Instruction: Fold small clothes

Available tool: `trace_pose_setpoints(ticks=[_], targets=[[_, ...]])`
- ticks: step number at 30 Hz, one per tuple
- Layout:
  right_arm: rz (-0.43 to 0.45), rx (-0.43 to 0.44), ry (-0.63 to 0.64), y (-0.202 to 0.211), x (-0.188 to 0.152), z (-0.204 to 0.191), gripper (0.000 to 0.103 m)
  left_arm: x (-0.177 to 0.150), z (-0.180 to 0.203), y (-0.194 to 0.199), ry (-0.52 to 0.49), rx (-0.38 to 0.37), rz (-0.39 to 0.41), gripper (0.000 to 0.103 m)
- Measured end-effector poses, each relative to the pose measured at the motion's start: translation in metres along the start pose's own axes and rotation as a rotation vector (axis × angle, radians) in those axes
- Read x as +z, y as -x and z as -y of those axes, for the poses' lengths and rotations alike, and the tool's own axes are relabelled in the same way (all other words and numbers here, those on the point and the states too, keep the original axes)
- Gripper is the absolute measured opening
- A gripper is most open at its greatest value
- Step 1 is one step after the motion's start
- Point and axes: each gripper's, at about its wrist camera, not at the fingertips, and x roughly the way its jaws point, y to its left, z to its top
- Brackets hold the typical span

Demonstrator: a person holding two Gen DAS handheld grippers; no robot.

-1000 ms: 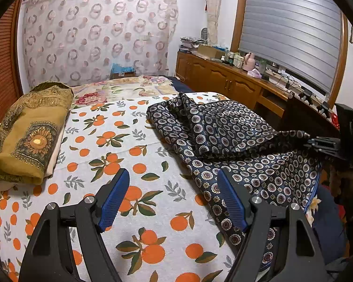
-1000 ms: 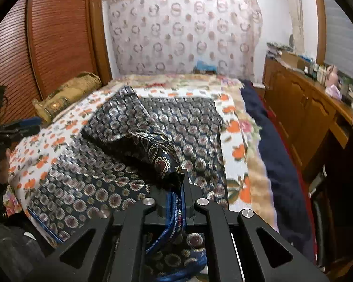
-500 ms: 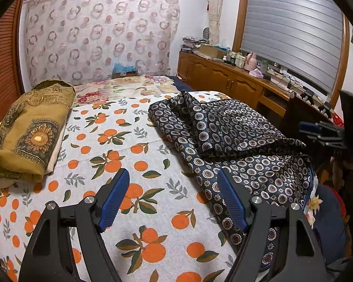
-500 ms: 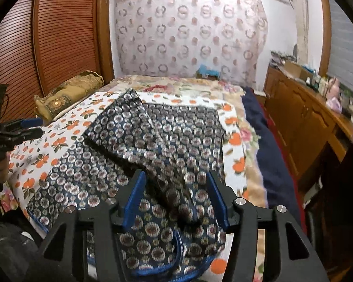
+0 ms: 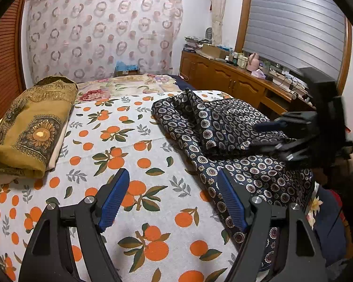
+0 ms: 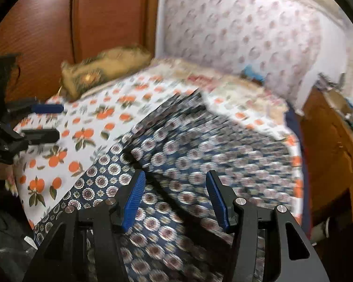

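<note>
My left gripper (image 5: 173,198) stands wide apart, holding nothing, over the orange-print bedsheet (image 5: 134,145). My right gripper (image 6: 174,193) is likewise spread wide and unloaded, above the navy patterned garment (image 5: 223,131). That garment lies partly folded on the bed's right half, one flap doubled over. A folded mustard cloth (image 5: 30,124) rests at far left.

A bed (image 5: 138,145) covered with an orange-print sheet (image 5: 153,183) fills the room. Behind it hangs a sheer curtain (image 5: 101,30) patterned with rings. A reddish wooden wardrobe (image 6: 101,16) stands on one side; on the other, a cluttered wooden cabinet (image 5: 226,80) runs beneath a window with a closed grey shutter (image 5: 294,23). The walls are pale.
</note>
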Motion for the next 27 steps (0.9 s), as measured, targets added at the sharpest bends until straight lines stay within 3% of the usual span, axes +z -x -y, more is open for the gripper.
trace_pose_setpoints(ticks=[5, 13, 14, 17, 18, 19, 25, 27], targets=[[-0.105, 0.001, 0.043, -0.042, 0.01, -0.005, 0.056, -0.001, 0.002, -0.002, -0.003, -0.004, -0.007, 0.078], [-0.142, -0.026, 0.036, -0.073, 0.012, 0.002, 0.054, -0.004, 0.004, -0.005, -0.006, -0.014, -0.019, 0.078], [-0.14, -0.021, 0.035, -0.072, 0.011, 0.002, 0.05, -0.004, 0.004, -0.005, -0.006, -0.013, -0.02, 0.078], [-0.133, -0.005, 0.043, -0.069, 0.009, 0.001, 0.017, -0.004, 0.004, -0.005, -0.006, -0.014, -0.019, 0.078], [-0.127, -0.009, 0.05, -0.067, 0.01, 0.0, 0.01, -0.004, 0.004, -0.005, -0.007, -0.014, -0.019, 0.078], [-0.119, -0.02, 0.053, -0.065, 0.011, 0.0, 0.008, -0.004, 0.004, -0.006, -0.007, -0.014, -0.019, 0.078], [0.071, -0.112, -0.092, -0.025, 0.021, 0.034, 0.007, -0.005, 0.005, -0.007, -0.006, -0.014, -0.022, 0.078], [0.095, -0.132, -0.158, -0.018, 0.024, 0.053, 0.007, -0.005, 0.005, -0.007, -0.007, -0.016, -0.021, 0.078]])
